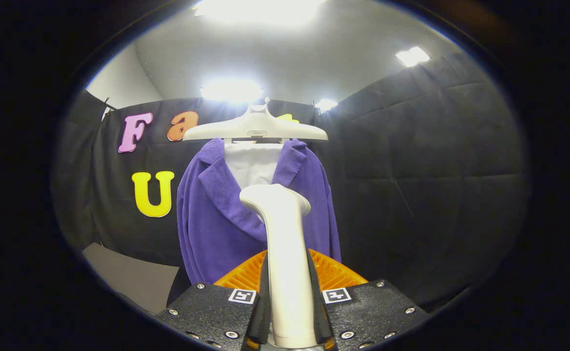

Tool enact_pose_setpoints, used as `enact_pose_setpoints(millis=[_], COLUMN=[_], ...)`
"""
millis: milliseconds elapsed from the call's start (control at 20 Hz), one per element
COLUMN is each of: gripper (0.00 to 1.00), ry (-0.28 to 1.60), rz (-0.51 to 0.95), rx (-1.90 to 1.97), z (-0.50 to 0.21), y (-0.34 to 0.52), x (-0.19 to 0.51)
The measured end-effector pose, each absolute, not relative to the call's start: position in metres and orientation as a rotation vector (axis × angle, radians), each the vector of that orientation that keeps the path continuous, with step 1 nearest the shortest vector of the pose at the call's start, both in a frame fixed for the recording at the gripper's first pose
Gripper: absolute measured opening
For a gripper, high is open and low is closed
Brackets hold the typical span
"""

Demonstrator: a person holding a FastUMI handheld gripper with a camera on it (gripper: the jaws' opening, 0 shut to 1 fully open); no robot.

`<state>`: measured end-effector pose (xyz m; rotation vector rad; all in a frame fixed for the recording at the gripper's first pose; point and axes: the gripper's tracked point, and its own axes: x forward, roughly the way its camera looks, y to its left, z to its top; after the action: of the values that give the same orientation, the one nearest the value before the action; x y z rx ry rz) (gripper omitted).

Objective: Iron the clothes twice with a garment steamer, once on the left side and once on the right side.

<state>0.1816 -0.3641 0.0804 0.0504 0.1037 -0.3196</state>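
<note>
The purple corduroy jacket (217,219) is hanging on a white hanger (256,127) at twelve o'clock beyond the fingers, soft and loose, likely swaying under pressure. The gripper (291,312) is clamping the steamer handle (285,253) between both fingers; the handle is looking smooth, rigid and possibly slippery, best gripped mid-shaft as now. The steamer head is facing away, its plate hidden. The jacket's hem is being cut off behind the fingers, and contact with the cloth is unclear.
</note>
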Motion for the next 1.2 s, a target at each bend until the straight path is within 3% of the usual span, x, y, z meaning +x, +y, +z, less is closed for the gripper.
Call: enact_pose_setpoints(millis=[600,1200], gripper=[0.35,0.35], ry=[0.104,0.182], rz=[-0.399,-0.418], rx=[0.04,0.043], z=[0.062,0.004], y=[-0.397,-0.418], x=[0.24,0.225])
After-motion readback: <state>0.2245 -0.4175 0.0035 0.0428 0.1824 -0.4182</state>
